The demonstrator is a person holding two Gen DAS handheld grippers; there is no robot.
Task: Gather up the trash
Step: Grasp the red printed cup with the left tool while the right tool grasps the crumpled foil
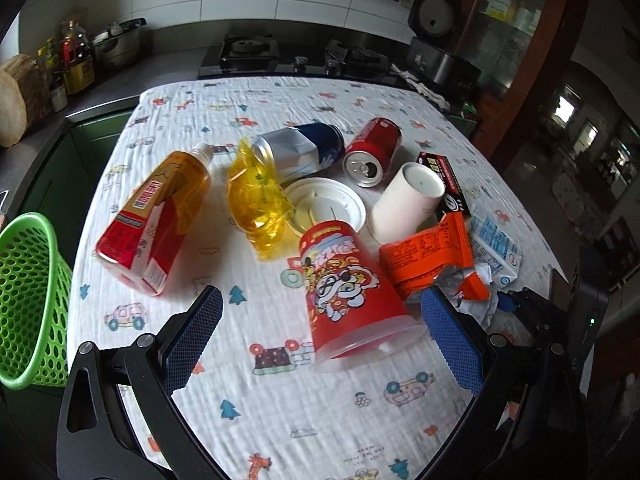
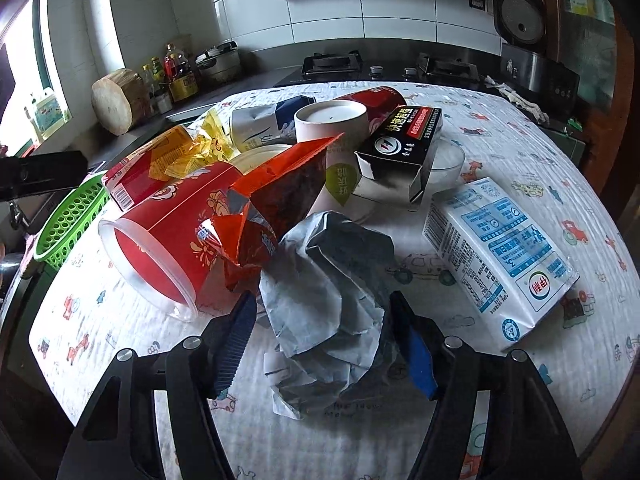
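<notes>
Crumpled paper [image 2: 328,280], grey-white and wadded, sits between the blue pads of the right gripper [image 2: 328,340] in the lower middle of the right wrist view. The jaws stand about half closed; the right pad lies against the wad's edge, and the left pad is at its other side, though whether it presses cannot be told for sure. The wad rests on the printed tablecloth [image 2: 520,128].

The left gripper [image 1: 320,344] hangs open and wide at the bottom of the left wrist view, holding nothing; the rim of a red plastic cup [image 1: 344,292] lying on its side falls between its pads, apart from both.

The green mesh basket [image 1: 28,300] stands at the left edge of that view, off the cloth's side; what its inside holds cannot be seen.

The rest of the trash lies in a cluster across the middle of the cloth. At left is a crushed orange drink bottle [image 1: 156,216], then a yellow plastic bag [image 1: 256,204], a white lid [image 1: 328,204], a dented blue-and-silver can [image 1: 304,148] and a red can [image 1: 374,152] with its open top toward the camera. A white paper cup [image 1: 408,200] lies on its side, empty as far as shown. Right of it are a black box [image 1: 444,176], an orange wrapper [image 1: 432,256] and a white-and-blue milk carton [image 2: 500,256].
</notes>
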